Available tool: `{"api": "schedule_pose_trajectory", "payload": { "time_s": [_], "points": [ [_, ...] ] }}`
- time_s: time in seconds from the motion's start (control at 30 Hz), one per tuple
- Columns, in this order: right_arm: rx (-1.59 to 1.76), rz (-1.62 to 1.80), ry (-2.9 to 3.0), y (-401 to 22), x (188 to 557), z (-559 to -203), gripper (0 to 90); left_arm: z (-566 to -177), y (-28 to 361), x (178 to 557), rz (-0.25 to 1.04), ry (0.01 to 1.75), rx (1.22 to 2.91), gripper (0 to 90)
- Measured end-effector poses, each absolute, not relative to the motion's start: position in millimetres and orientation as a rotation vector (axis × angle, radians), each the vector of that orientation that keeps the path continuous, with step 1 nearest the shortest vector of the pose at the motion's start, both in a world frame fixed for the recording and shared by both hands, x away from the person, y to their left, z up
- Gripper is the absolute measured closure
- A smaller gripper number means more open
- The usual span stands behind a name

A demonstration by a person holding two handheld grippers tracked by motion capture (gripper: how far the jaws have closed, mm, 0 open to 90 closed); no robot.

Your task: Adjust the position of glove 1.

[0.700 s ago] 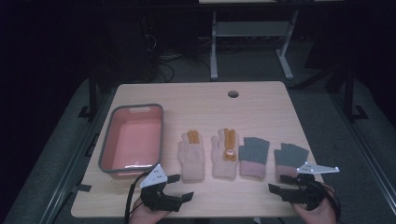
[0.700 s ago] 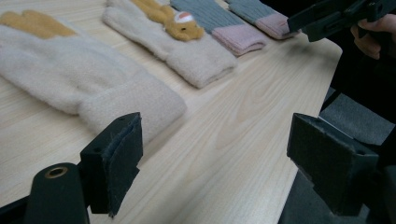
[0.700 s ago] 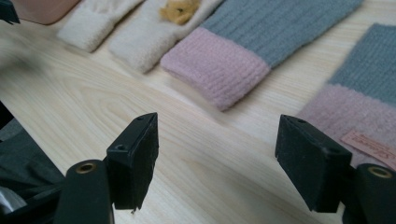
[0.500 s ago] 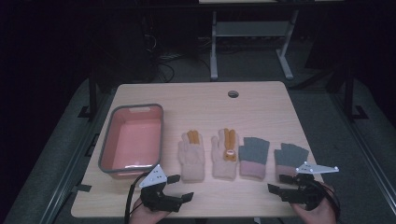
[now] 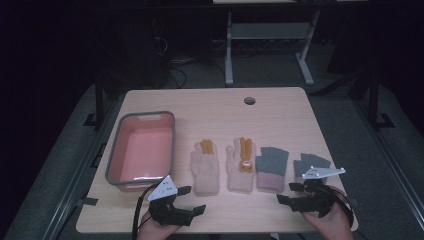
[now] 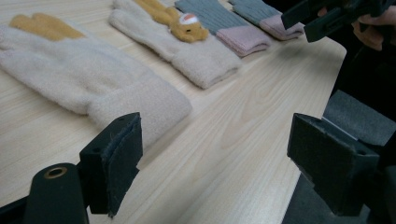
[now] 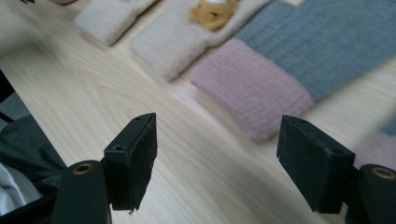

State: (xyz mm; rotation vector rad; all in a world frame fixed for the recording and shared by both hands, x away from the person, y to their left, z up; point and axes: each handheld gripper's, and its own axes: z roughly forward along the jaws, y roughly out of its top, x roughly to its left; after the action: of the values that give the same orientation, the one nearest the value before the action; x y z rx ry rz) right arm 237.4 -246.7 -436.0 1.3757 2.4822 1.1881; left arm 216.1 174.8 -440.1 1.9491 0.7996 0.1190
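**At the near edge of the table, both grippers stood wide apart with nothing between their jaws**

On the pale wooden table (image 5: pixel 280 107) four gloves lay in a row, cuffs toward the person. From the person's left came a cream glove with orange fingertips (image 5: pixel 205 167), a cream glove bearing a small orange animal figure (image 5: pixel 242 165), a grey glove with a pink cuff (image 5: pixel 271 167), and a second grey glove (image 5: pixel 312 163) partly hidden behind the right gripper's plate. To the left of the row sat a pink tub with a grey rim (image 5: pixel 119 145), well apart from the gloves.

The left gripper (image 5: pixel 187 200) hovered just short of the first cream glove's cuff, its jaws spread and holding nothing; in the left gripper view that cuff (image 6: pixel 140 100) lay beyond the left jaw, not touched. The right gripper (image 5: pixel 290 192) hung near the pink cuff of the grey glove, its jaws likewise spread. In the right gripper view the pink cuff (image 7: pixel 252 86) lay ahead of the jaws, with bare wood between them.
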Motion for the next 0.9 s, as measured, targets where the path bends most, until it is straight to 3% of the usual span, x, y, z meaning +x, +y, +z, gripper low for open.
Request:
{"api": "schedule_pose_trajectory", "payload": {
  "time_s": [0.9],
  "points": [
    [1.153, 1.000, 2.705, -180, 294, -404, 32.3, -440, 170, 211, 0.124, 0.774, 1.973, 17.5]
  ]
}}
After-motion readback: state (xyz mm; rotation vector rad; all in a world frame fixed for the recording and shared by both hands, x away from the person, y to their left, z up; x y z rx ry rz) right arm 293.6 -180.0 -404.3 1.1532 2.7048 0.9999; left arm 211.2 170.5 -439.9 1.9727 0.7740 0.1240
